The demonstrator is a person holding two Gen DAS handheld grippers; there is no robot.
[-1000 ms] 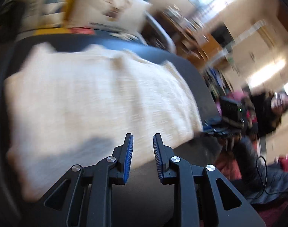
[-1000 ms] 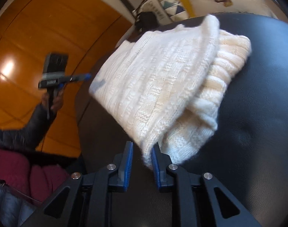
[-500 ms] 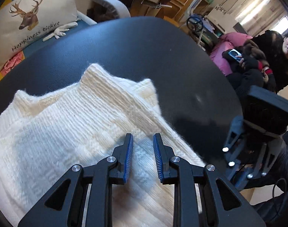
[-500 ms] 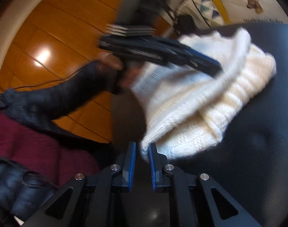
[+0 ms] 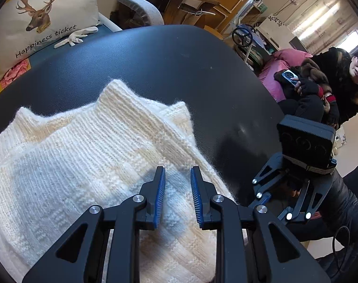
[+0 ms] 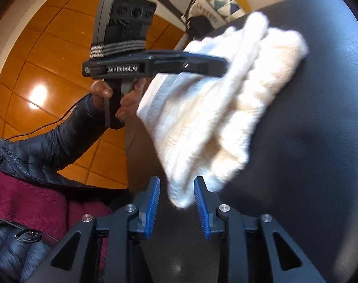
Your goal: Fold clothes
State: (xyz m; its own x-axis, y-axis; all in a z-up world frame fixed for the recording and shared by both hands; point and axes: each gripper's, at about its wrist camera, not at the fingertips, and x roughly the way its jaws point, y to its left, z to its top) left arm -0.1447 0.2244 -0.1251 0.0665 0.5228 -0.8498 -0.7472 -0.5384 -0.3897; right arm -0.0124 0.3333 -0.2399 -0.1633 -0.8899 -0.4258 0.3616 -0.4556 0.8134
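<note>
Swung in from the side since a second ago, left tongs (image 5: 177, 184) now over folded cream knitted sweater (image 5: 89, 165), jaws narrow, gripping nothing. Right tongs (image 6: 176, 194) just opened, sweater corner loose between pads. Sweater on black round table (image 5: 179, 70).

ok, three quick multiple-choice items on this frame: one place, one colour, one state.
1. Where does the sweater lie?
A on the black table
B on the floor
C on a chair

2. What colour are the gripper pads?
A red
B blue
C green

3. The right gripper is:
A clamped on the sweater
B open, sweater corner between its fingers
C away from the sweater

Answers: 1 A, cream knit spread on the dark tabletop. 2 B, ribbed blue strips. 3 B, gaps show beside the corner; the jaws have just been opening.
</note>
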